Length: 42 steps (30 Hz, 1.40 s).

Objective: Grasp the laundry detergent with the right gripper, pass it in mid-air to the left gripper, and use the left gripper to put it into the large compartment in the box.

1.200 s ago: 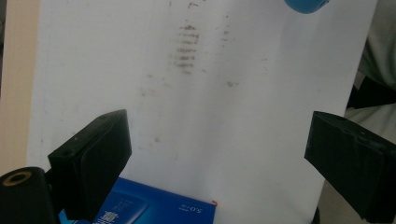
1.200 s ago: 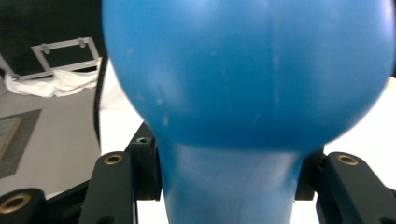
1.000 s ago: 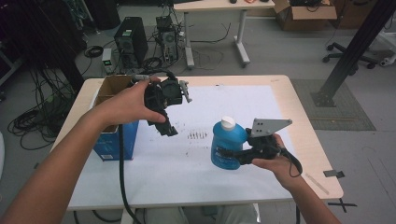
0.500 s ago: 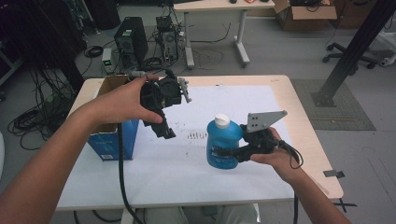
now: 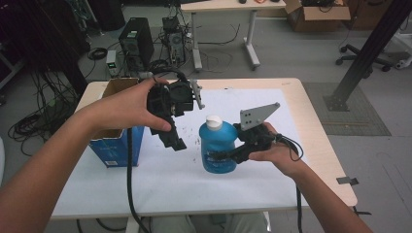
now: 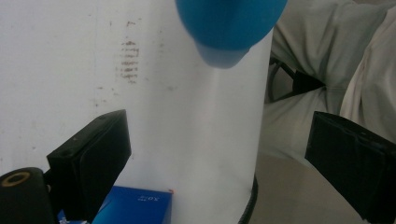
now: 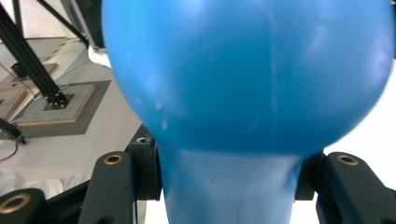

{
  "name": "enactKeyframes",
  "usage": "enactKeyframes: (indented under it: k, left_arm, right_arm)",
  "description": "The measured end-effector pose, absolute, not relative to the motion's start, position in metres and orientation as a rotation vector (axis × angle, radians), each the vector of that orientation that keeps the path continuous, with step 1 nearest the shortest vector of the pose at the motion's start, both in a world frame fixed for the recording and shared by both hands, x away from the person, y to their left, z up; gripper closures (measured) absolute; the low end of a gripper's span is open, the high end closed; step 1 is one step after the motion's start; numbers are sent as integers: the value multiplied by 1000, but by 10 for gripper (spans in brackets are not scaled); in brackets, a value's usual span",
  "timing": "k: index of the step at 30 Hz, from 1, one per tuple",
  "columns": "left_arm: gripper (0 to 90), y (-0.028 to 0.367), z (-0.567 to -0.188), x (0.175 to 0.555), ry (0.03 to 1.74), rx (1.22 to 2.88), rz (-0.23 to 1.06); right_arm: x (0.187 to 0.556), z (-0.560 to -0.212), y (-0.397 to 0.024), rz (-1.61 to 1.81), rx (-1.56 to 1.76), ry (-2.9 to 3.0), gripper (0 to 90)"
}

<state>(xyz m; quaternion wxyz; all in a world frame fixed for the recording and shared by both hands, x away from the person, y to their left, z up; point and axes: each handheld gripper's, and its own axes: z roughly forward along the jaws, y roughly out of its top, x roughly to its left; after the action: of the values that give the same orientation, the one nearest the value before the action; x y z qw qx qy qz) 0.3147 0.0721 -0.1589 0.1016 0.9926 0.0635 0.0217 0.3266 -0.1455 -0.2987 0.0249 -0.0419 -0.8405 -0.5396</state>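
The right gripper [image 5: 221, 156], held in the person's right hand [image 5: 278, 154], has its fingers clamped on the blue bottle [image 5: 217, 147], one finger on each side of the body; in the right gripper view the same bottle [image 7: 243, 74] sits squeezed between the two black fingers [image 7: 112, 186]. The bottle stands upright with its white cap [image 5: 214, 120] on top, over the white sheet [image 5: 170, 179] that covers the tabletop [image 5: 318, 141], toward the near middle; whether its base touches the sheet or hangs just above it cannot be told. A dark label band shows on the bottle's front, its writing too small to read. The left gripper [image 5: 176, 141], in the left hand [image 5: 131, 109], hangs to the left of the bottle and apart from it, fingers pointing down at the sheet; in the left gripper view its fingers [image 6: 93, 154] stand wide open with nothing between them, and the bottle's rounded blue underside [image 6: 229, 28] shows at the top edge. An open cardboard box with blue sides [image 5: 116, 145] stands at the left edge of the tabletop; small pale lettering on its blue face [image 6: 140, 205] is too blurred to read. Faint brown smudges [image 6: 128, 60] mark the sheet near the bottle.
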Motion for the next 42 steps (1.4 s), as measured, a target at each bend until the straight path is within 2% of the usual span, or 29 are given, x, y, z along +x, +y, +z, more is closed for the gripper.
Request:
enactKeyframes:
  k: [13, 42]
  left_arm:
    - [70, 57, -155, 311, 115, 2965, 50]
    - [66, 42, -162, 318, 87, 2987, 52]
  right_arm:
    - [330, -291, -121, -1591, 5, -2619, 438]
    - [336, -287, -99, -1550, 41, -2631, 438]
